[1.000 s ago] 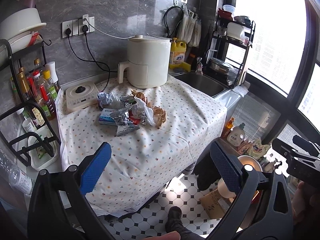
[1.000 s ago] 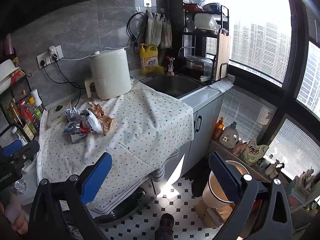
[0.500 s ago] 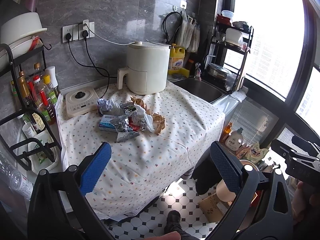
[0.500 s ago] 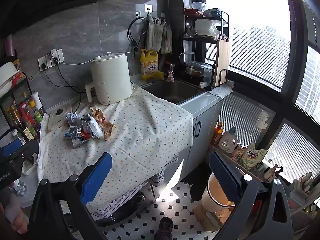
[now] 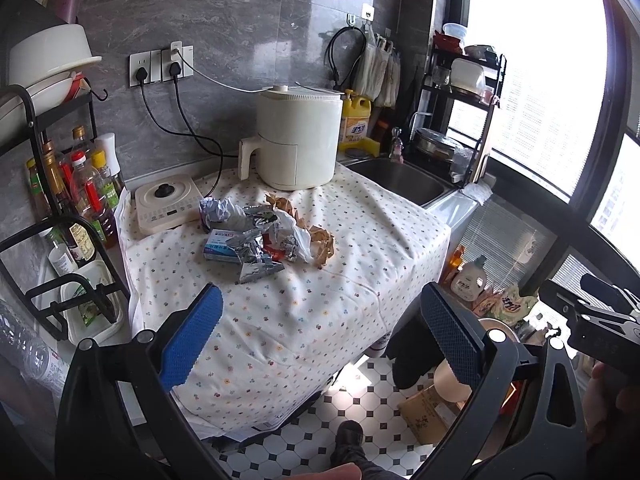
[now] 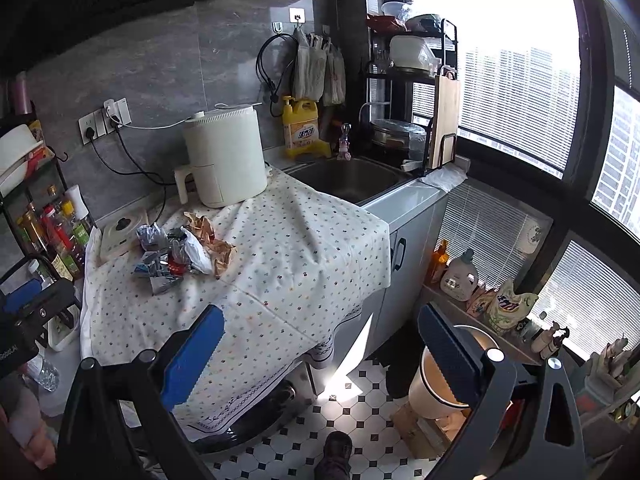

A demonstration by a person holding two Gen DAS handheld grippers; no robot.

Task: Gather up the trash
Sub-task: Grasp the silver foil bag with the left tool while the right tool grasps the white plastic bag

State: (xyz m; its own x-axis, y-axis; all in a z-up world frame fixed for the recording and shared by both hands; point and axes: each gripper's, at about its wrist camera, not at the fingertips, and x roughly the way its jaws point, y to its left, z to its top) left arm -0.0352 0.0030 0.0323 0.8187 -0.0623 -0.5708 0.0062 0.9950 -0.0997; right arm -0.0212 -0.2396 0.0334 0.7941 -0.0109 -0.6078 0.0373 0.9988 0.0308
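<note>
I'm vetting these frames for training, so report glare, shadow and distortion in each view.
Left wrist view: the window is blown out white; fisheye bends the window frame; the trash pile on the tablecloth is evenly lit and sharp. Right wrist view: the window is bright, but buildings show; the top left corner is near black; a sun patch glares on the floor tiles.

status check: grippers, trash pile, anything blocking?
Left gripper open, empty, short of the table. Right gripper open, empty. Trash pile untouched on the tablecloth, in front of the air fryer. Nothing in the way.
</note>
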